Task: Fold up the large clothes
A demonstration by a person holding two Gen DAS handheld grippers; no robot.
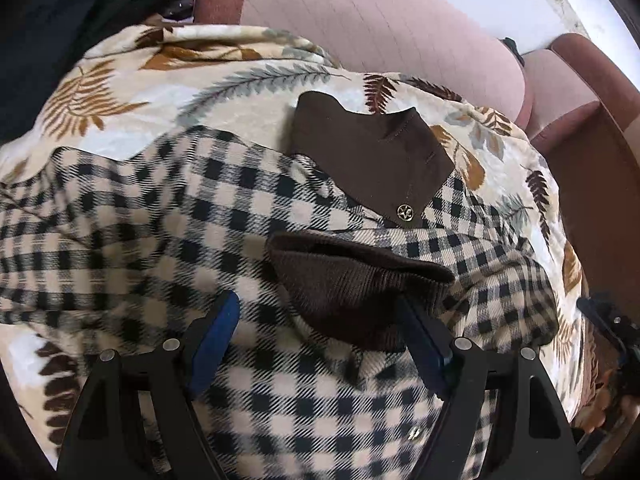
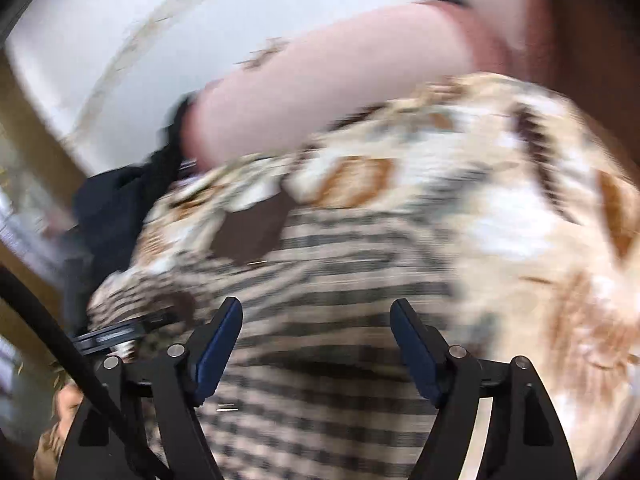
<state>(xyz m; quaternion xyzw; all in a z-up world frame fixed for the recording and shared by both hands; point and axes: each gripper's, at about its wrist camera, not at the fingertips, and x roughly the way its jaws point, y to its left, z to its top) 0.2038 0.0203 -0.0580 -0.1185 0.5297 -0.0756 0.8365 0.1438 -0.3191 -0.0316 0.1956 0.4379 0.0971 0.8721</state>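
Note:
A beige and black checked jacket point(image 1: 168, 216) lies on a leaf-print blanket point(image 1: 224, 92). It has a brown collar point(image 1: 372, 148) with a gold button point(image 1: 404, 212), and a brown ribbed cuff point(image 1: 352, 292) folded onto its body. My left gripper point(image 1: 316, 320) is open just above the jacket, its right finger point(image 1: 424, 344) against the cuff. My right gripper point(image 2: 316, 328) is open over the checked jacket point(image 2: 340, 280); that view is blurred by motion. The brown collar point(image 2: 252, 232) shows further off.
The blanket point(image 2: 500, 184) covers a pink upholstered sofa point(image 1: 380, 20) with a darker brown arm point(image 1: 592, 120). A dark garment point(image 1: 60, 20) lies at the far left, also in the right wrist view point(image 2: 116, 208). The other gripper point(image 1: 616, 344) shows at the right edge.

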